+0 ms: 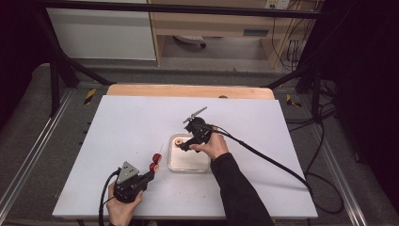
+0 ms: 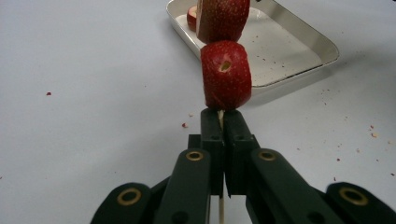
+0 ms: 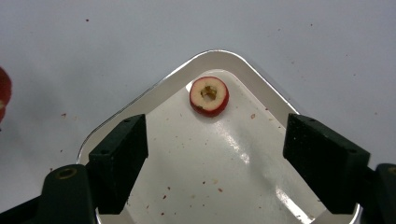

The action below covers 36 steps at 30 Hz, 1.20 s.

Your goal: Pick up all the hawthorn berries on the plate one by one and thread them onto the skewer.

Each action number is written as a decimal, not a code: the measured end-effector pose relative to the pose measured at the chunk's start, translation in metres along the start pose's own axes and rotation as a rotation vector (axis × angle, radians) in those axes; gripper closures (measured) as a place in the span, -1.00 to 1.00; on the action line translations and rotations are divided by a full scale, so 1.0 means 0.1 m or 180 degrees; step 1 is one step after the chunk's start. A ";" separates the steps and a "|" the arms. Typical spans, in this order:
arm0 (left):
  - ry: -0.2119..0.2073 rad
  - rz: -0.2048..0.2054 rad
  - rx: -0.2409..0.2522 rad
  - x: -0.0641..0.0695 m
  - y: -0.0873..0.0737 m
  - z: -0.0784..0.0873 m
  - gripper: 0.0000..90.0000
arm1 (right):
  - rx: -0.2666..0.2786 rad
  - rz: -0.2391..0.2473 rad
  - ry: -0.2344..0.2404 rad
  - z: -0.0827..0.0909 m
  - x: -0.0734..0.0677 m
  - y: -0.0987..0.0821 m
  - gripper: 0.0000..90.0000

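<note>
From the high view: white bench point(image 1: 141, 122) below a wooden edge, with a shallow white tray point(image 1: 189, 162) near the middle. Left tool point(image 1: 149, 176) at the lower left, held in a hand, jaws together on a thin wooden skewer point(image 1: 160, 150) that carries two red fruit pieces point(image 1: 155, 162) just left of the tray, clear of the bench top. Right tool point(image 1: 184, 146) over the tray's far left corner, held in a hand with a dark sleeve, cable trailing off to the right; one cut fruit slice point(image 1: 179, 141) lying in that corner of the tray. From the left gripper view: left tool point(image 2: 224, 122) clamped tight on the skewer point(image 2: 220, 212), pads pressed against the stick with no gap either side; two red pieces point(image 2: 226, 74) threaded one above the other just beyond the jaw tips, the nearer one showing a small hole in its skin, the farther one cut off by the top edge. Tray point(image 2: 299, 46) behind and to the right, with a further bit of red fruit point(image 2: 191, 17) inside near its far corner. Small red crumbs scattered on the bench. From the right gripper view: right tool point(image 3: 215, 154) with jaws wide apart, nothing between the pads, poised above the tray point(image 3: 154, 88). Round slice point(image 3: 209, 96) flat in the tray's corner, red skin around pale flesh with a cored hole in the middle, lying beyond the jaw tips and touching neither. Brown specks across the tray floor.
</note>
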<state>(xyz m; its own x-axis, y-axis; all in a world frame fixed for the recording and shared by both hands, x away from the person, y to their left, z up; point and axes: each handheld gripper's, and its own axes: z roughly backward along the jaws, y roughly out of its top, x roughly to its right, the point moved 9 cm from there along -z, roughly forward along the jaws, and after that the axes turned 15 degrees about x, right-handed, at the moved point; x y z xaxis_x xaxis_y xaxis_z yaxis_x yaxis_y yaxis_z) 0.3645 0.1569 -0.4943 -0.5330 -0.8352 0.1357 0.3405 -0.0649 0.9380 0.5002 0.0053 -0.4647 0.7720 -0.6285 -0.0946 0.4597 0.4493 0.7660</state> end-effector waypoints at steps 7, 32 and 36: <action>-0.0031 -0.0010 -0.0024 0.00 -0.01 -0.01 0.96 | -0.0147 -0.0140 -0.0064 -0.18 0.02 0.03 -0.34; -0.0052 -0.0005 -0.0083 0.00 -0.04 -0.02 0.95 | -0.0329 -0.0650 -0.0138 -0.54 0.02 0.03 0.14; -0.0051 -0.0005 -0.0085 0.00 -0.04 -0.02 0.96 | -0.0334 -0.0723 -0.0176 -0.56 0.02 0.02 0.25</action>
<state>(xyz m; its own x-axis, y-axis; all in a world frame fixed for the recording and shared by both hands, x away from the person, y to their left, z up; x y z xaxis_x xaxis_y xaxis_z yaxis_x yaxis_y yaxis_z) 0.3650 0.1559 -0.4992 -0.5458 -0.8262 0.1396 0.3601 -0.0808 0.9294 0.5275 0.0402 -0.4988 0.6199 -0.7534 -0.2196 0.6639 0.3543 0.6586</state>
